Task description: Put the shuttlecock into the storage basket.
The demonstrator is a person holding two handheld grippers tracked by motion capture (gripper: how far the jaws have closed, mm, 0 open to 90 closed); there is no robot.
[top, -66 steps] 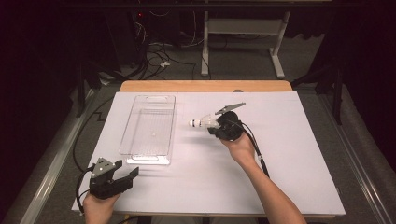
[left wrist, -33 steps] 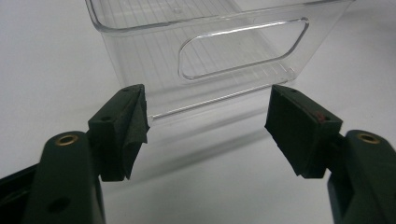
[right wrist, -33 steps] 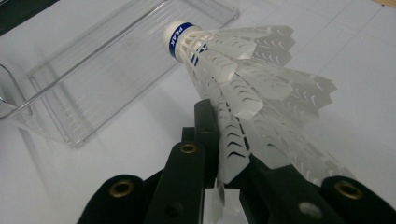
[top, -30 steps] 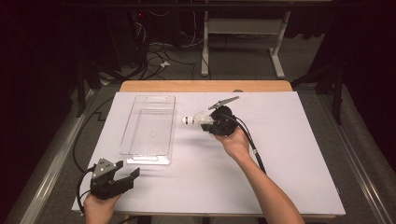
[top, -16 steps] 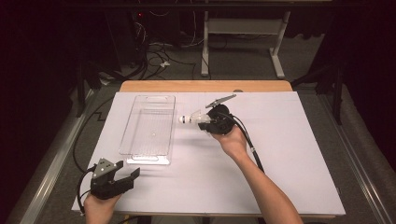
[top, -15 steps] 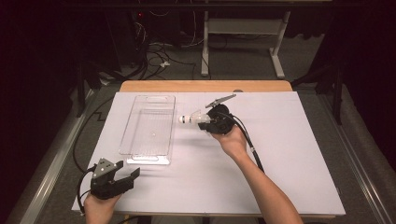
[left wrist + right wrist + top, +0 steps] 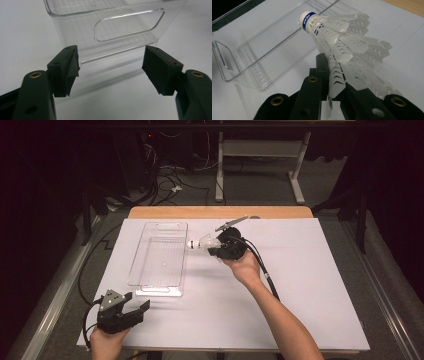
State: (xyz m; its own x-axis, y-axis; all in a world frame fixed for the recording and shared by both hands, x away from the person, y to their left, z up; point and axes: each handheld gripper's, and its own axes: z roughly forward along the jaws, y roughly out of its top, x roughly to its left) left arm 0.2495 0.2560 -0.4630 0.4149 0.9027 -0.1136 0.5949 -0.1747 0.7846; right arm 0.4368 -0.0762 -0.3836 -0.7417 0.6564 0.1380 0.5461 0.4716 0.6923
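1. Right gripper [image 7: 212, 246]: held in the person's right hand [image 7: 246, 268] above the middle of the tabletop. Its jaws are seen pressed narrowly together on the skirt of a shuttlecock, which is carried off the surface.

2. Shuttlecock [image 7: 337, 42]: white, with a plastic lattice skirt and a rounded cap ringed by a blue band with lettering. It is gripped by the skirt, and the cap is pointed away from the right gripper, toward the clear bin. In the high view the cap is seen just beside the bin's near long rim.

3. Clear bin [image 7: 159, 265]: a transparent rectangular container with a ribbed floor and a cut-out handle at each short end. It is set just ahead of the shuttlecock's cap, on the side of the right gripper toward the other hand. Nothing is seen inside it.

4. Left gripper [image 7: 110, 67]: held in the person's left hand [image 7: 105, 342], well apart from the right gripper. Its jaws are spread wide, with nothing between the pads. A short end of the clear bin, with its handle cut-out, is seen just ahead of the jaws, not touched.

5. Tabletop [image 7: 320, 285]: covered by a white sheet, on which the bin is carried; a strip of bare wood is seen beyond the right gripper.
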